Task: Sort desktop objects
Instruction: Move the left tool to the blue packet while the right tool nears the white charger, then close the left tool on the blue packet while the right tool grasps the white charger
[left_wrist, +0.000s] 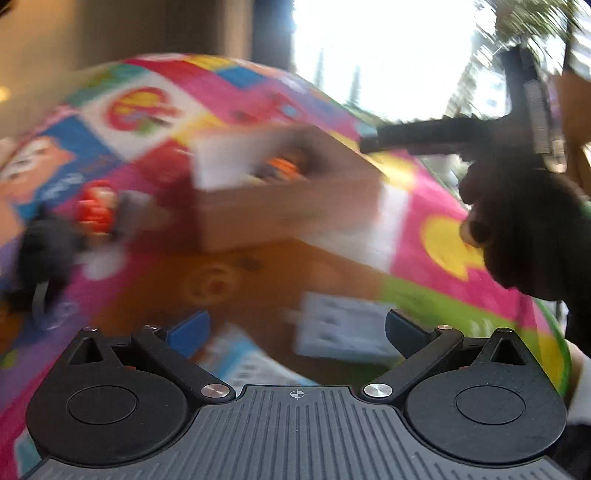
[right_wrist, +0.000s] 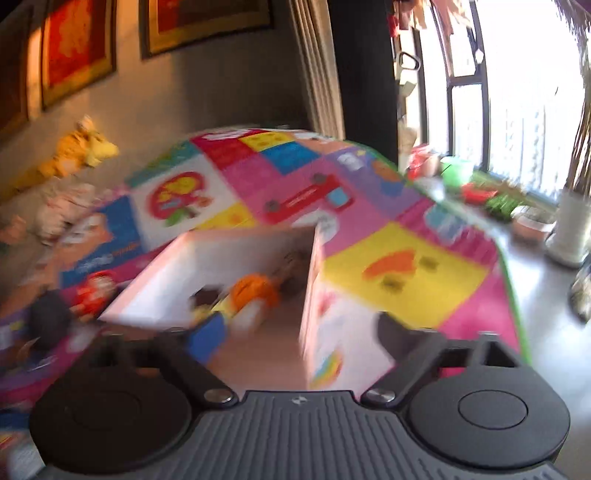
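Cardboard box (right_wrist: 236, 258) holding an orange toy (right_wrist: 255, 291) sits just ahead of the empty, open right gripper (right_wrist: 295, 332); a hasty, blurred reach might knock its wall.

Beige wall (right_wrist: 207, 85) at ten o'clock, two gilt-framed red-orange pictures (right_wrist: 74, 48) hung on it. Tall dark-framed window (right_wrist: 517, 92) at two o'clock, blown-out daylight. Grey glossy floor (right_wrist: 546, 295) at three o'clock. Dark pillar (right_wrist: 364, 74) at twelve o'clock. Everything motion-blurred.
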